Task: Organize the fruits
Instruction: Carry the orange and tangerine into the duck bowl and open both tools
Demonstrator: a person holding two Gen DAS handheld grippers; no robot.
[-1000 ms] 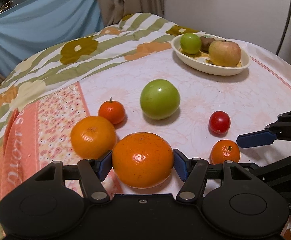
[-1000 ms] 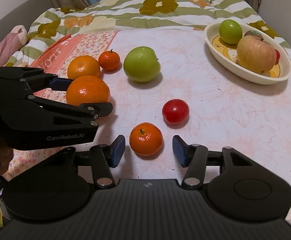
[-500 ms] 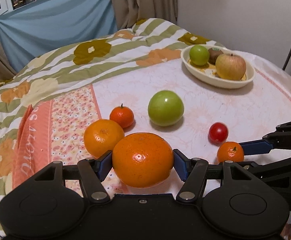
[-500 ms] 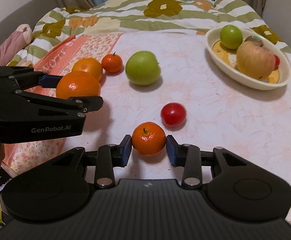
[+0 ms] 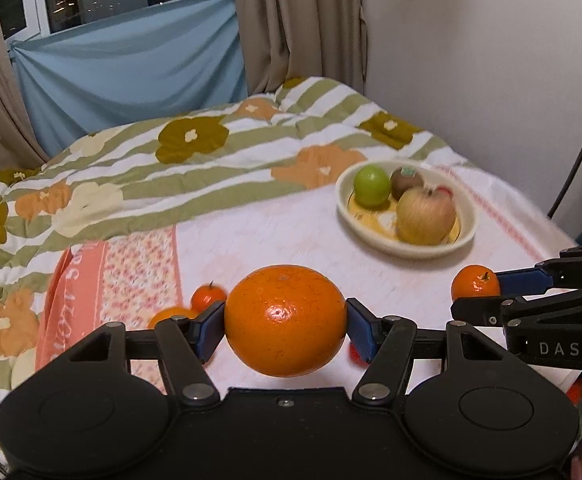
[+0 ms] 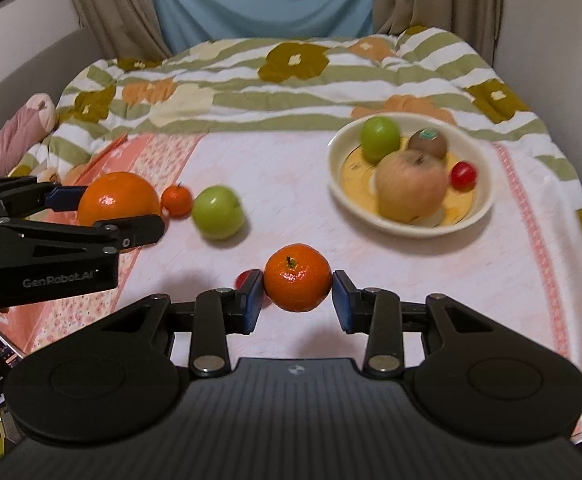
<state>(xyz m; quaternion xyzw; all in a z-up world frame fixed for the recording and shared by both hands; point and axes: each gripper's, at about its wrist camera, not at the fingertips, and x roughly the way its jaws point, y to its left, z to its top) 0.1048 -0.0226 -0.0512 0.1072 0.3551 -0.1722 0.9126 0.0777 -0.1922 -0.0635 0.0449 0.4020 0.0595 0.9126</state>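
Two fruits are held clear of the pale pink floral tablecloth: the large glossy orange is clamped in the left gripper, and the small stemmed mandarin is pinched in the right gripper. From both, the shallow cream oval bowl of apples lies ahead and to the right; the right gripper is judged nearer, so its mandarin is likely placed first
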